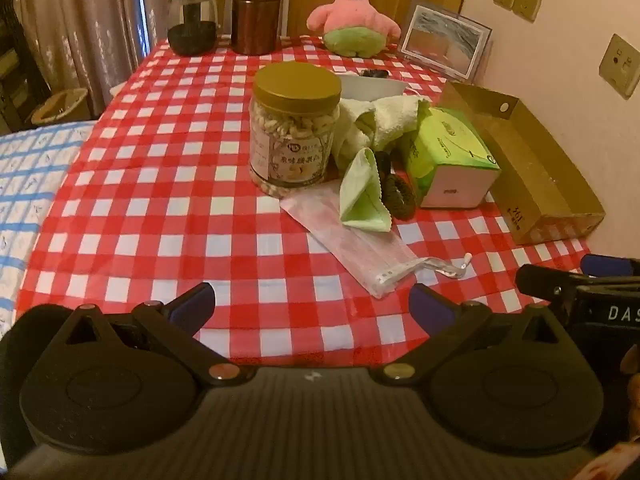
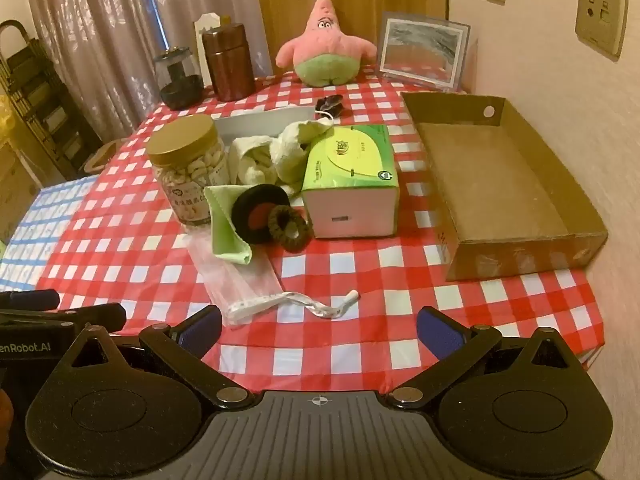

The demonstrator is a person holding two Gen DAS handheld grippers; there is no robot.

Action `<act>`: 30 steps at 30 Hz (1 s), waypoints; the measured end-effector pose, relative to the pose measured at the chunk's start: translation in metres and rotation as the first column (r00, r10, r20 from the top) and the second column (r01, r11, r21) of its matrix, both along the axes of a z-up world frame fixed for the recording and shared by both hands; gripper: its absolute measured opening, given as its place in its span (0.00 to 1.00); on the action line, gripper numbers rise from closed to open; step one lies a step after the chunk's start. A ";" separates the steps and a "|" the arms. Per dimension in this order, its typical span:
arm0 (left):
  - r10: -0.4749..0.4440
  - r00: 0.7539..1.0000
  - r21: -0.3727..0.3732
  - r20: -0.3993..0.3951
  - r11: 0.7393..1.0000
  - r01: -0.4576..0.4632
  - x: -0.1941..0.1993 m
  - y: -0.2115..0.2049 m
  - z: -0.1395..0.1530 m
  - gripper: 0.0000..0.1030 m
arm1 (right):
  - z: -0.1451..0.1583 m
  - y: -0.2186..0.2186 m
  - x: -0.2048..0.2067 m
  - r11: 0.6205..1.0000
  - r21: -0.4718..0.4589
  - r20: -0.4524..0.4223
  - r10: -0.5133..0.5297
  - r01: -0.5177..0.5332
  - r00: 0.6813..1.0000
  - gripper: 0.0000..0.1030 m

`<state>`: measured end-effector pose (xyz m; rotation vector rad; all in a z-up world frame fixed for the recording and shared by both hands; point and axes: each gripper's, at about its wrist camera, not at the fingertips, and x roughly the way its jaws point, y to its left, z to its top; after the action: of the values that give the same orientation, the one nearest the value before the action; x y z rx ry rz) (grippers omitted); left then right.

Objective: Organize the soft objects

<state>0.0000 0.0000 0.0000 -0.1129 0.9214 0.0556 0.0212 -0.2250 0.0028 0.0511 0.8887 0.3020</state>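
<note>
Soft goods, clustered mid-bench: a crumpled cream towel [image 2: 264, 160] of looped terry, heaped between a nut jar [image 2: 188, 172] and a tissue pack [image 2: 352, 184]; a folded pale-green cloth [image 2: 226, 220] with pinked edges, leaning against a black round disc with a red centre [image 2: 260, 212]; a dark fuzzy hair scrunchie [image 2: 290, 228], ring-shaped, touching the disc and just beside the tissue pack; a pink pleated face mask [image 2: 240, 276] in a clear sleeve, lying flat in front of the cloth with its white ear loop [image 2: 316, 304] trailing toward the near edge. Further back, a pink star-shaped plush toy [image 2: 324, 48] with green shorts sits upright at the far edge. The tissue pack is a soft rectangular block, green on top and white on the end. The jar is clear plastic with a gold screw lid. To the right — an open shallow cardboard tray [image 2: 516, 256], brown and rectangular. A glass jar [image 2: 178, 76], a brown cylindrical canister [image 2: 230, 64] and a framed picture [image 2: 424, 52] stand at the back. The bench [image 2: 400, 280] wears a glossy red-and-white check cover. Left hand-held gripper [image 1: 312, 304] — jaws spread wide, nothing between them; right hand-held gripper [image 2: 320, 328] likewise apart and holding nothing, both over the near edge.
</note>
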 end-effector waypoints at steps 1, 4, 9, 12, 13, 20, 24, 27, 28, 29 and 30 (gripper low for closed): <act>0.001 1.000 -0.015 -0.003 1.000 -0.001 0.000 0.000 0.000 0.99 | 0.000 0.000 0.000 1.000 0.000 0.002 0.000 0.000 1.000 1.00; 0.008 1.000 -0.049 -0.021 0.999 -0.009 0.002 0.001 -0.001 0.98 | 0.000 0.000 0.000 1.000 0.002 0.014 -0.001 0.001 1.000 1.00; 0.005 1.000 -0.051 0.006 0.999 -0.004 0.001 0.005 0.002 0.97 | 0.000 0.001 0.000 1.000 -0.001 0.016 -0.001 0.001 1.000 1.00; 0.007 1.000 -0.049 0.008 0.999 -0.007 0.001 0.003 0.003 0.97 | 0.002 -0.001 0.003 1.000 0.002 0.014 -0.004 0.004 1.000 1.00; 0.006 1.000 -0.048 0.008 0.999 -0.006 0.001 0.003 0.004 0.97 | 0.002 -0.002 0.002 1.000 0.003 0.014 -0.004 0.004 1.000 1.00; -0.003 1.000 -0.046 0.011 0.999 0.004 -0.003 0.001 0.005 0.97 | 0.003 -0.002 -0.002 1.000 0.004 0.018 -0.006 0.005 1.000 1.00; -0.005 1.000 -0.044 0.012 0.999 0.006 -0.003 0.001 0.005 0.97 | 0.003 -0.002 -0.002 1.000 0.007 0.018 -0.007 0.006 1.000 1.00; -0.007 1.000 -0.047 0.012 0.999 0.007 -0.003 0.001 0.005 0.97 | 0.003 -0.002 -0.002 1.000 0.006 0.020 -0.008 0.007 1.000 1.00; -0.007 1.000 -0.046 0.012 0.999 0.008 -0.003 0.001 0.005 0.97 | 0.003 -0.002 -0.002 1.000 0.006 0.021 -0.008 0.008 1.000 1.00; -0.008 1.000 -0.045 0.012 0.999 0.008 -0.004 0.000 0.005 0.97 | 0.004 -0.002 -0.002 1.000 0.006 0.020 -0.009 0.008 1.000 1.00; -0.007 1.000 -0.047 0.012 0.999 0.008 -0.003 0.001 0.005 0.97 | 0.004 -0.002 -0.002 1.000 0.007 0.020 -0.008 0.008 1.000 1.00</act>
<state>-0.0033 0.0007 0.0052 -0.1536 0.9117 0.0261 0.0192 -0.2273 0.0064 0.0575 0.8674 0.2974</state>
